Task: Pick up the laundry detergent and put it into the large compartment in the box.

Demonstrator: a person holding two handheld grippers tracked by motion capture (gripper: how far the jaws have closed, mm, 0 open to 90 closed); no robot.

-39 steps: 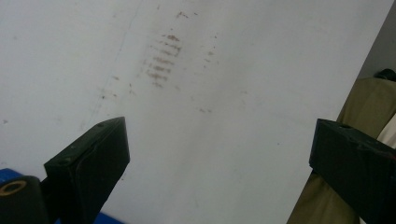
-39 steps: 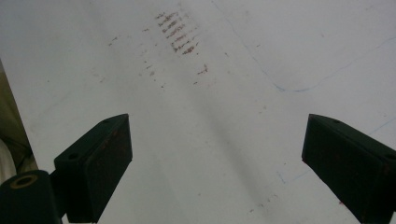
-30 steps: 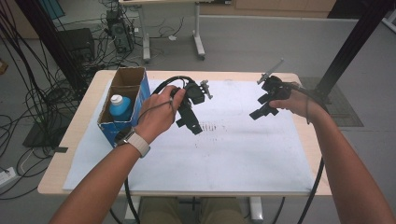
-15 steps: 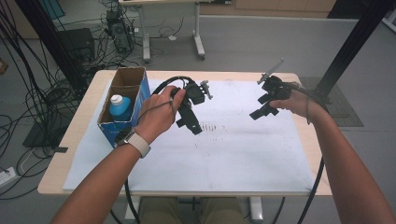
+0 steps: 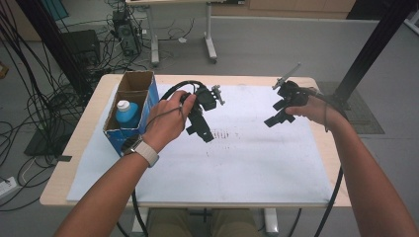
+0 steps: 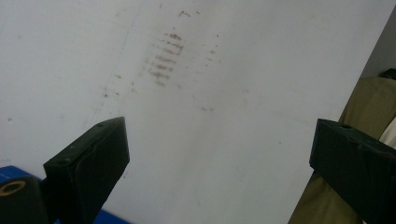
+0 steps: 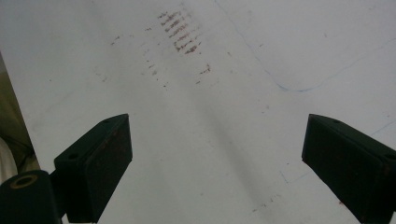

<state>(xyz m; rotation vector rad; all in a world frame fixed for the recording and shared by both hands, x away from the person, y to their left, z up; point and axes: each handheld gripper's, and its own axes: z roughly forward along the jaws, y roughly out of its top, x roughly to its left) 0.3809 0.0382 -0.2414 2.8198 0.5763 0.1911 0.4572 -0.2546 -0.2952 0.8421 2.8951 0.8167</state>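
Both grippers, left (image 5: 203, 132) and right (image 5: 274, 118), hover empty with jaws spread, probably readying for the bottle (image 5: 126, 112).

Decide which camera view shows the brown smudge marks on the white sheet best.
The right gripper view: the smudge marks are large and sharp there, with each short stroke distinct. The left gripper view shows the marks fainter and blurrier. The high view shows them as a tiny patch between the two grippers.
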